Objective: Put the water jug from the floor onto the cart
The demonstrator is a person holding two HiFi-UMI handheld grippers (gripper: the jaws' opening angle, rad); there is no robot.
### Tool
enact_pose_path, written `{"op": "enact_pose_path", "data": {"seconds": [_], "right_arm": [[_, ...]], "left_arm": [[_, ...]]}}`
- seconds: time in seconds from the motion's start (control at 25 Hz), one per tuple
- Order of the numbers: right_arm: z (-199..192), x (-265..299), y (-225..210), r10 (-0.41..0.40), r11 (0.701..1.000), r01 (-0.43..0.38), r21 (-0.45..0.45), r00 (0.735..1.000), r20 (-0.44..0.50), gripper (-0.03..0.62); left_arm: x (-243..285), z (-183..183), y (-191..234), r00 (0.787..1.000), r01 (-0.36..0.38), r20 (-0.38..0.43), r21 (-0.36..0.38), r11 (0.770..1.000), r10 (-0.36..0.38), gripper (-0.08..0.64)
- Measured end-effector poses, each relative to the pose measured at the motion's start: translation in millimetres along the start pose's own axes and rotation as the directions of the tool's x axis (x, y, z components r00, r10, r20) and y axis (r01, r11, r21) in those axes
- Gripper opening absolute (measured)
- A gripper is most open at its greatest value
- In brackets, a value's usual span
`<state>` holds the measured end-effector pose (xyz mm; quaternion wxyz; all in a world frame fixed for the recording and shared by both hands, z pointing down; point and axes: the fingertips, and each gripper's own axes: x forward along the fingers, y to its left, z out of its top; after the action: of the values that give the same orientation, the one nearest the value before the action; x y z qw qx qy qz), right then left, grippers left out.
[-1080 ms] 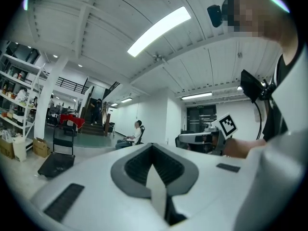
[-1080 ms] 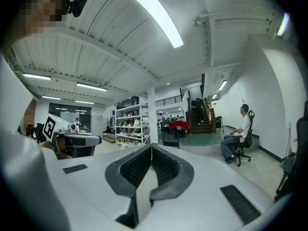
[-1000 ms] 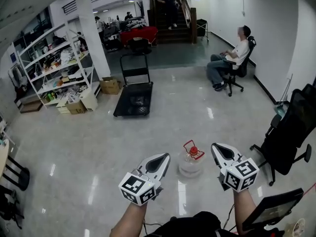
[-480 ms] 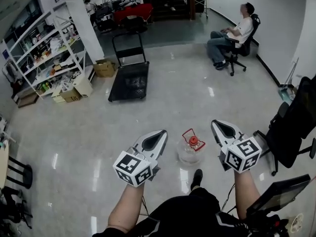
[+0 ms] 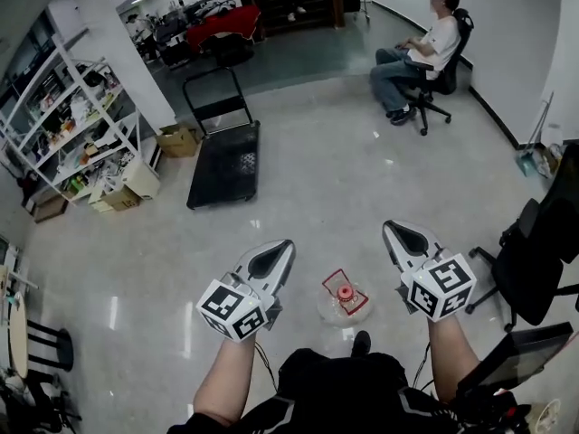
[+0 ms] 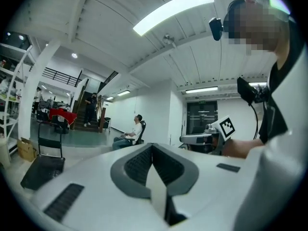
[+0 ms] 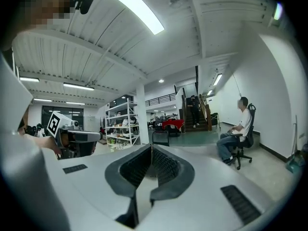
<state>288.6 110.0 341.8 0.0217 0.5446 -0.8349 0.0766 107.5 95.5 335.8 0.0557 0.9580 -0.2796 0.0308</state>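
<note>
One head-view-only water jug (image 5: 344, 298) between left hand-held gripper (image 5: 282, 248) and right hand-held gripper (image 5: 394, 231).

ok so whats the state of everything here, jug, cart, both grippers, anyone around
clear plastic water jug with red cap: upright on the glossy grey floor, capped, held by nothing
black flat platform cart: parked farther off, push handle upright, jug not on it
left gripper: jaws shut, empty
right gripper: jaws shut, empty
person in white shirt: seated
</note>
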Motion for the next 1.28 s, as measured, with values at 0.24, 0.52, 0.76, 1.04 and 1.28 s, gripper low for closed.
{"op": "enact_pose_path", "data": {"seconds": [0.24,0.52,0.76,1.04,1.28], "right_arm": [[-14.3,46.4,-36.1,-0.047,0.998,0.048,0.051,0.999,-0.028,0.004],[-64.3,85.2,-69.1,-0.189,0.969,0.203,0.142,0.976,-0.109,0.006],[-167.4,88.5,-98.9,-0.289,0.904,0.358,0.236,0.915,-0.282,0.044],[-333.5,50.7,-115.5,-0.255,0.784,0.481,0.392,0.825,-0.504,0.084],[-475.6,39.0,-105.4,-0.149,0.67,0.555,0.492,0.751,-0.643,0.139]], "left_arm": [[57.0,-3.5,41.8,0.997,0.081,-0.011,-0.012,0.997,-0.081,-0.008],[115.7,-76.3,93.6,0.965,0.185,-0.168,-0.095,0.978,-0.199,-0.008],[157.2,-169.3,115.1,0.903,0.259,-0.292,-0.214,0.942,-0.315,-0.008],[192.6,-313.9,86.0,0.772,0.262,-0.501,-0.309,0.914,-0.391,0.041],[207.7,-444.3,81.6,0.637,0.2,-0.661,-0.355,0.913,-0.396,0.087]]}}
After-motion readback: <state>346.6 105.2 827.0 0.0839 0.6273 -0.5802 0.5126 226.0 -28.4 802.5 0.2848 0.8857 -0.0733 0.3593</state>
